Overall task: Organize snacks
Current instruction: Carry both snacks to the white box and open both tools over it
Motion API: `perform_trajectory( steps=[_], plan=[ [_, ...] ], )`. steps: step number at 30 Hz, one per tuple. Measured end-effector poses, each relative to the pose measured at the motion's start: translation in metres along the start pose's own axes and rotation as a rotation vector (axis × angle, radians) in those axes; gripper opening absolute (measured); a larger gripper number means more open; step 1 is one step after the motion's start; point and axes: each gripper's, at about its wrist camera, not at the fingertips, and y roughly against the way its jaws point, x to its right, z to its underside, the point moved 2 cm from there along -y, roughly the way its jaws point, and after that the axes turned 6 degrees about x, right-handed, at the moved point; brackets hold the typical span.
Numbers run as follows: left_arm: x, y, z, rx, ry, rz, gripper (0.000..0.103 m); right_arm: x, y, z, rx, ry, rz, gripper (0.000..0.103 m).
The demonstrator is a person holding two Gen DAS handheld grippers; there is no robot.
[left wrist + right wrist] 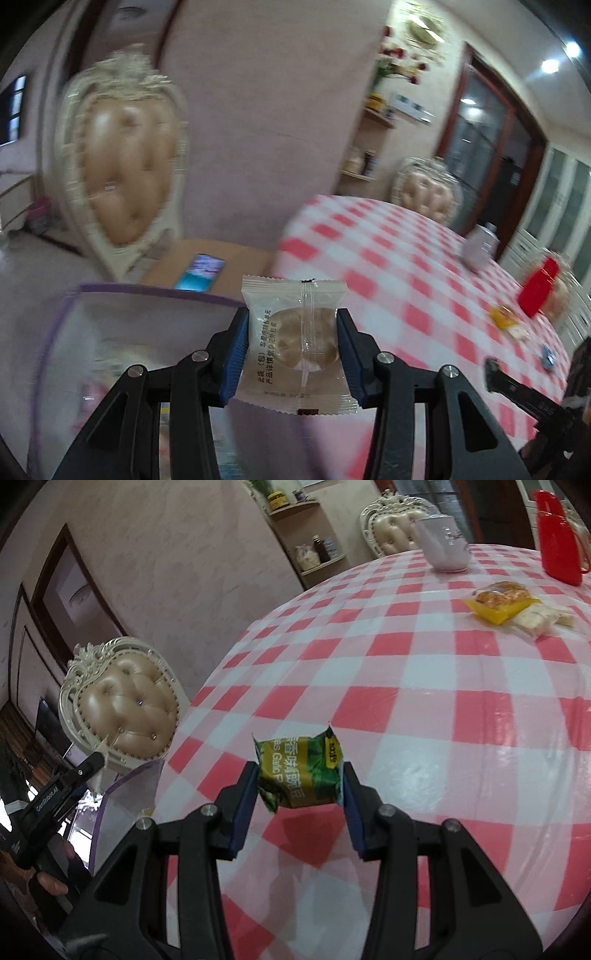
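Note:
My left gripper (291, 317) is shut on a clear-wrapped pastry packet (295, 343) and holds it in the air over a clear plastic bin with a purple rim (147, 291). My right gripper (300, 771) is shut on a green garlic-pea snack packet (301, 771) and holds it just above the red-and-white checked tablecloth (424, 709). The bin's corner (125, 797) shows at the left of the right wrist view, beside the left gripper's body (55, 797). A yellow snack packet (500, 600) and a pale packet (543, 618) lie far across the table.
A white jar (443, 542) and a red jug (557, 539) stand at the table's far side. Cream tufted chairs (122, 705) stand round the table. A phone (199, 273) lies on a chair seat behind the bin. The left view is motion-blurred.

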Motion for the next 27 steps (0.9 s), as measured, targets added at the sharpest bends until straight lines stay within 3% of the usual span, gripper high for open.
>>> perform_trajectory(
  steps=[7, 13, 21, 24, 27],
  plan=[
    [-0.056, 0.007, -0.012, 0.010, 0.028, -0.153, 0.047, -0.039, -0.013, 0.013, -0.050, 0.085, -0.097, 0.048],
    [-0.066, -0.004, -0.012, -0.046, -0.025, -0.226, 0.047, -0.090, -0.021, 0.035, -0.109, 0.214, -0.248, 0.048],
    [-0.077, -0.003, -0.007, -0.081, -0.058, -0.298, 0.047, -0.172, -0.019, 0.083, -0.212, 0.484, -0.455, 0.049],
    [-0.077, -0.004, -0.006, -0.094, -0.064, -0.316, 0.048, -0.189, -0.018, 0.101, -0.277, 0.538, -0.534, 0.052],
    [-0.077, -0.002, -0.007, -0.088, -0.042, -0.345, 0.064, -0.192, -0.016, 0.107, -0.283, 0.561, -0.539, 0.069]
  ],
)
